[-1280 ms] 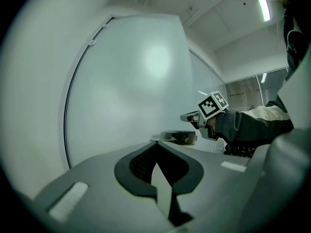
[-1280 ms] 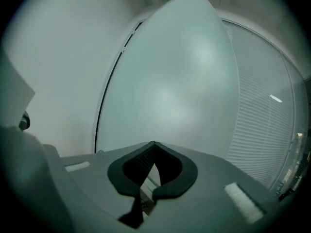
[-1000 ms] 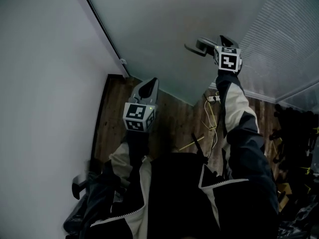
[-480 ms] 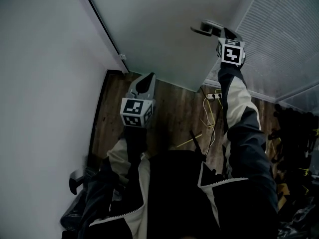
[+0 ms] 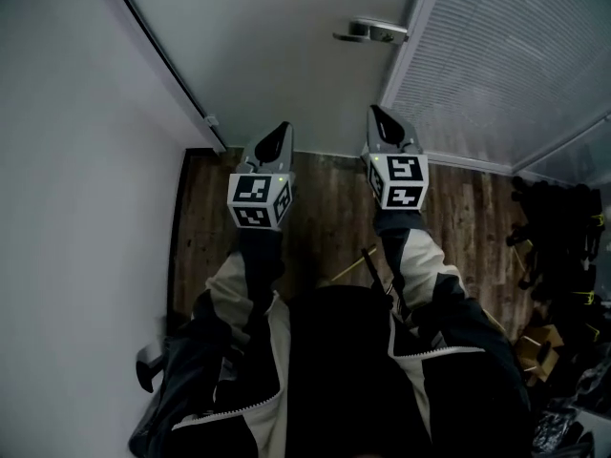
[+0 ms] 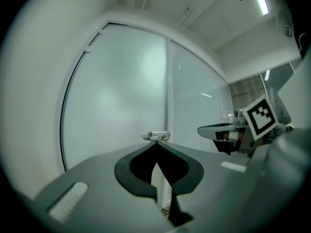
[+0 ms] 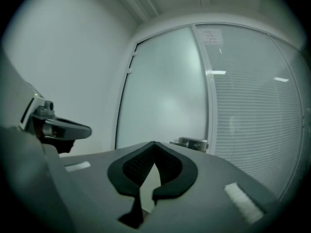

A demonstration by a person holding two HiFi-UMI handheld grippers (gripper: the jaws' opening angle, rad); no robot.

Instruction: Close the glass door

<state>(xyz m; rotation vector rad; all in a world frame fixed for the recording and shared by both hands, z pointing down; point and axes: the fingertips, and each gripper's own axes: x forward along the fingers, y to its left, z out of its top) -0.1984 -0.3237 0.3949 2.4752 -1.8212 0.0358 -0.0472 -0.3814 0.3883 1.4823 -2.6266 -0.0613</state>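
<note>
Glass door (image 5: 286, 55): frosted, matt, smooth, milky grey-green. Handle (image 5: 372, 32), 12 o'clock in head view: metal, satin sheen. Panel (image 5: 506, 65) at 1–2 o'clock: fine horizontal ribbing, looks like slats behind glass. Wall (image 5: 76, 160) at 9 o'clock: plain matt paint. Floor (image 5: 325, 208): dark wood planks w/ visible grain, low gloss. Left gripper (image 5: 277, 134) & right gripper (image 5: 379, 114): grey matt plastic shells; inner pads (image 7: 134, 167) dark, finely dotted texture. Sleeve (image 5: 420, 265): smooth cloth, light & dark panels.
</note>
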